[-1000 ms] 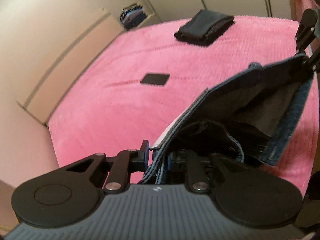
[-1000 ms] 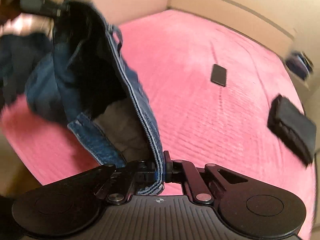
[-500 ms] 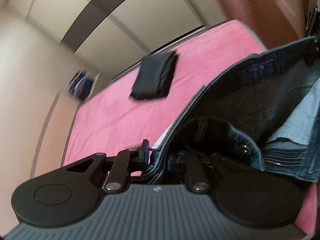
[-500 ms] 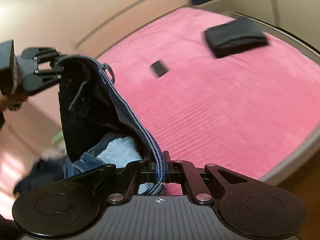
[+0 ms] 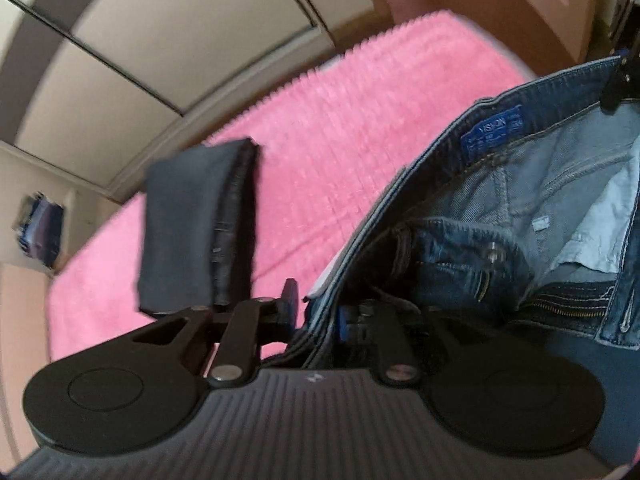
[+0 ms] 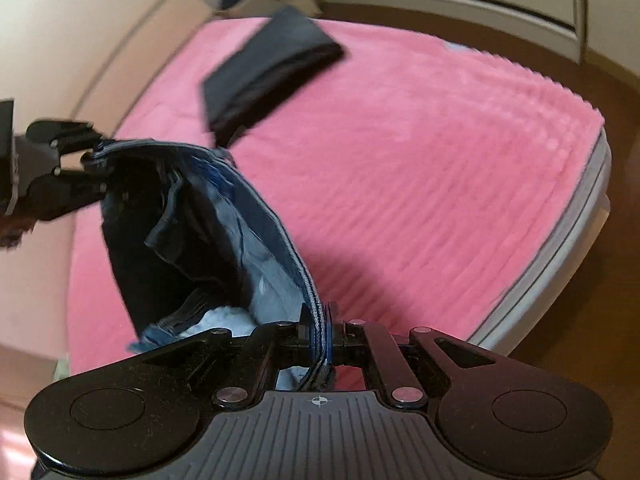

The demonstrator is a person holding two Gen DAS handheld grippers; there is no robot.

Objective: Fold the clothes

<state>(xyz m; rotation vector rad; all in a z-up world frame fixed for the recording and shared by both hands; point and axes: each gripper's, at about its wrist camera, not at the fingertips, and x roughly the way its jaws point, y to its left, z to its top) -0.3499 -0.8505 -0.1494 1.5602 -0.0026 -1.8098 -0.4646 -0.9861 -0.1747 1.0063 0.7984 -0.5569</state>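
Note:
A pair of blue jeans hangs in the air over the pink bed, held by its waistband at both ends. My left gripper is shut on one end of the waistband. My right gripper is shut on the other end, with the jeans sagging open between the two. The waist is open toward the left wrist view, showing the label, button and zip. In the right wrist view my left gripper shows at the far left edge. In the left wrist view the right gripper shows at the top right.
A folded dark garment lies on the pink bedspread, and it also shows as the dark garment near the bed's far side. Pale wardrobe doors stand behind. The bed edge and brown floor lie to the right.
Both grippers have swung with the jeans toward the bed's end; the folded dark garment now looks much closer. The small black item on the bedspread has left view. Both grips are unchanged.

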